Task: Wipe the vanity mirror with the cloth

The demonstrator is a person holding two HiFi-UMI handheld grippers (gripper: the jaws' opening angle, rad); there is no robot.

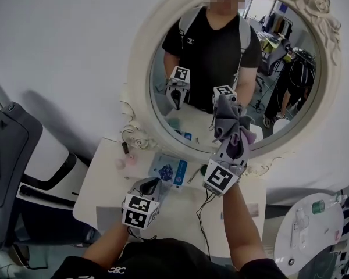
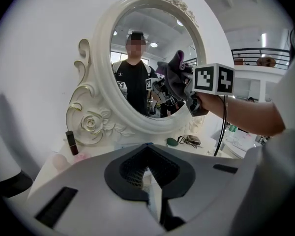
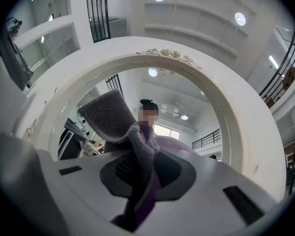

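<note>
- Grey-bodied left gripper (image 1: 153, 185) hangs low over the table (image 1: 180, 214), near its front edge and left of the middle. Its jaws are closed on each other with nothing between them. It is best parked there, clear of the sweep.
- A lipstick (image 1: 125, 148) stands at the table's back left corner by the foot of the frame, and a blue packet (image 1: 168, 170) lies near the middle. Low strokes should stop short of both, so the cloth's loose tail knocks nothing over.
- The mirror (image 1: 232, 68) is an oval in a carved cream frame along the table's back edge. I judge that overlapping passes across the glass would serve best, with lighter pressure near the carved roses.
- The right gripper (image 1: 235, 150) is raised before the lower right of the glass, its jaws clamped on the cloth (image 1: 232, 124). This grey and purple cloth bunches up past the jaw tips and meets its own reflection, so it seems to touch the glass, though I cannot be sure.
- Only cloth should press the glass, never the hard jaw tips, and a flatter fold would cover more.
</note>
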